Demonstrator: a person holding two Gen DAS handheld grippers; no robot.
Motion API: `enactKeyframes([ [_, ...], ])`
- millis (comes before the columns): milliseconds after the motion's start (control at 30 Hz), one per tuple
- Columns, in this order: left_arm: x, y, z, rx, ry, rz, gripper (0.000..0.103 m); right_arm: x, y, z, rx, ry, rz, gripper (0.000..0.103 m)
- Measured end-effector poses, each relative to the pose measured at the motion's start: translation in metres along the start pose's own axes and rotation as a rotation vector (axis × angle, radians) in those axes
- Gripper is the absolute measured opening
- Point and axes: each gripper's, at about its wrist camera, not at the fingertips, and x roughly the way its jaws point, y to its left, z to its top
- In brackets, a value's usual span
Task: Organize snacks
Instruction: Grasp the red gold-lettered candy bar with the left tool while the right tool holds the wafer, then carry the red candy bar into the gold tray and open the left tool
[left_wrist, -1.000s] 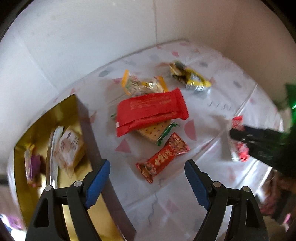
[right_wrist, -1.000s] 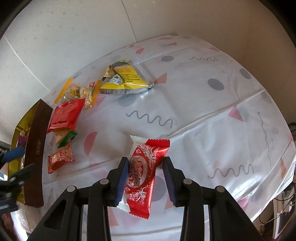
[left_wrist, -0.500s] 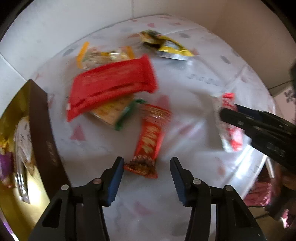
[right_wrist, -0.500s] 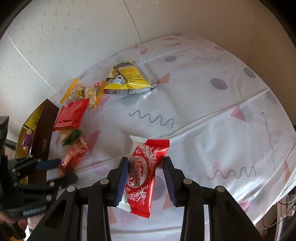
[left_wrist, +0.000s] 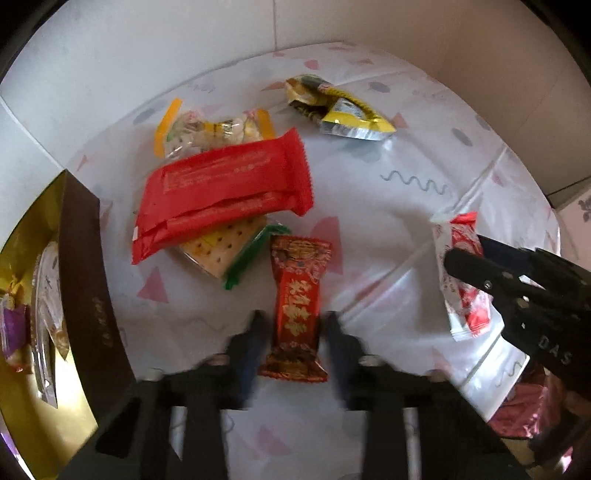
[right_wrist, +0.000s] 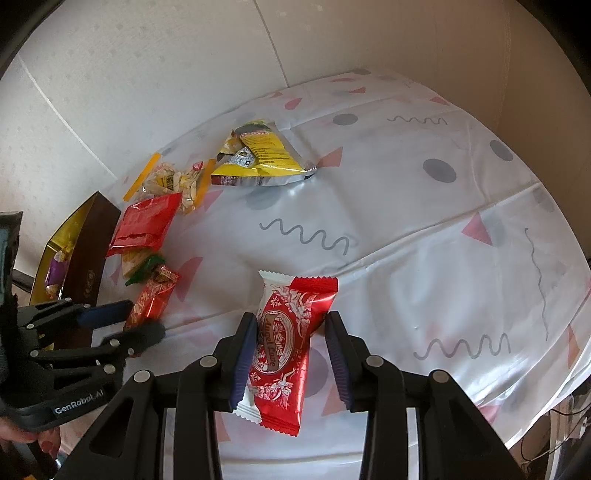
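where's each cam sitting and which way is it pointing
Left wrist: sits on the left hand-held gripper, looking steeply down; its fingers have just been closing on the dark red candy.
Right wrist: sits on the right hand-held gripper, angled down at the red-and-white snack it holds; a hand shows.
Shared: both snacks, each other's gripper, gold box.

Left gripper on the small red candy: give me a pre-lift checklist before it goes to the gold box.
1. left gripper closed on small red candy: ok, its jaws have just been closing, candy between them.
2. Candy free of cracker pack: cannot tell, their ends sit very close.
3. right gripper holds red-and-white cake pack, clear of the left: ok.
4. gold box has bare floor: ok.
5. Dark box wall lies between candy and box: not ok, lift above it.
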Motion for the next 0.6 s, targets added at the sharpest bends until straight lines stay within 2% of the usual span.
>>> enactKeyframes([
  [167, -0.012, 0.003, -0.013, -0.046, -0.024, -0.043, 0.022, -0.002, -0.005, -0.001, 0.039, -0.009, 0.02, 0.039],
  [367, -0.044, 0.023, -0.034, -0.143, -0.092, -0.089, 0.022, -0.001, 0.002, -0.001, 0.005, -0.011, -0.021, 0.039],
  [600, -0.078, 0.058, -0.06, -0.25, -0.174, -0.083, 0.022, -0.001, 0.004, -0.001, 0.023, -0.012, -0.034, 0.039],
])
